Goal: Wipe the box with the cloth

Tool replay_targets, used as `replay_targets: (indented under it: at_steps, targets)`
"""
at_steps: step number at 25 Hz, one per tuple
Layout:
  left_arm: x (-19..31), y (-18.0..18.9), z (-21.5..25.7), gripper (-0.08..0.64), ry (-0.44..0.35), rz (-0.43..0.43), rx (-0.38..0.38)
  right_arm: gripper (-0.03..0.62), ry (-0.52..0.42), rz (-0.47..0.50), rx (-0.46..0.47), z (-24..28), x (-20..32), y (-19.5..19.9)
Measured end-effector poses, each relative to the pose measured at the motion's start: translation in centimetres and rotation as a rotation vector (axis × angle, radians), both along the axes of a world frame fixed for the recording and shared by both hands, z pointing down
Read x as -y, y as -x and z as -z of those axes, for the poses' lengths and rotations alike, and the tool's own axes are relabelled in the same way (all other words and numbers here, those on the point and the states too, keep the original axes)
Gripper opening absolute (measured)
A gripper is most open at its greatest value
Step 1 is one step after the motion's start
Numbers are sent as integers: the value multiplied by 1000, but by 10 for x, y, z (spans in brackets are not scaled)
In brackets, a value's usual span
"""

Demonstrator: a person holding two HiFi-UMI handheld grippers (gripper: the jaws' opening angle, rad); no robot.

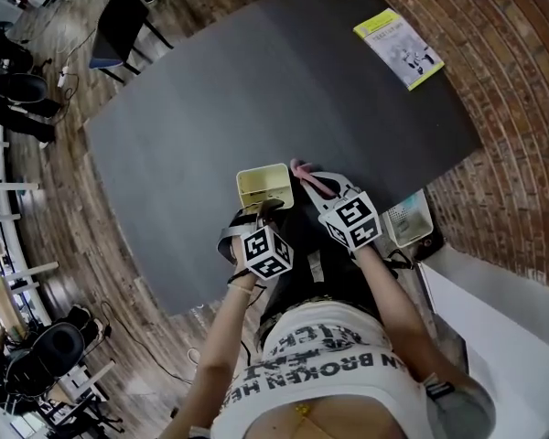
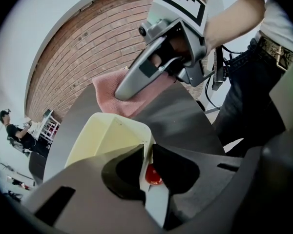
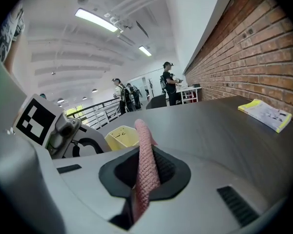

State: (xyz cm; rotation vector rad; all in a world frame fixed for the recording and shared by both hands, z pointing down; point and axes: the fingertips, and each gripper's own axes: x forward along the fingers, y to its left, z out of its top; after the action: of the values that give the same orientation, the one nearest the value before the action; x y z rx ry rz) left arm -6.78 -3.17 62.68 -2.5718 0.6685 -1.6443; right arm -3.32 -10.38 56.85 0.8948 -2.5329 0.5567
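A small pale yellow open box (image 1: pixel 262 187) stands on the dark grey table (image 1: pixel 256 80) near its front edge. My left gripper (image 1: pixel 261 211) is shut on the box's near wall; in the left gripper view the wall (image 2: pixel 145 145) sits pinched between the two dark pads. My right gripper (image 1: pixel 304 181) is shut on a pink cloth (image 1: pixel 302 170) just right of the box. In the right gripper view the cloth (image 3: pixel 145 165) stands up between the jaws, with the box (image 3: pixel 122 136) to the left behind them. The left gripper view shows the right gripper (image 2: pixel 156 62) above the box with the cloth (image 2: pixel 112 94) hanging under it.
A yellow-edged book (image 1: pixel 398 48) lies at the table's far right corner. A brick wall (image 1: pixel 512 108) runs along the right side. A white mesh basket (image 1: pixel 410 219) sits off the table's right edge. Chairs (image 1: pixel 119 26) and people (image 3: pixel 168 82) are beyond the far end.
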Motion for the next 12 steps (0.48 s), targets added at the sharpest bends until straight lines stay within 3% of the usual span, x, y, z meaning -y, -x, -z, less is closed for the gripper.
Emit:
replay_targets:
  at_steps: [12]
  targets:
    - [-1, 0, -1, 60, 16, 4, 3, 17, 89, 43, -59, -32, 11, 20]
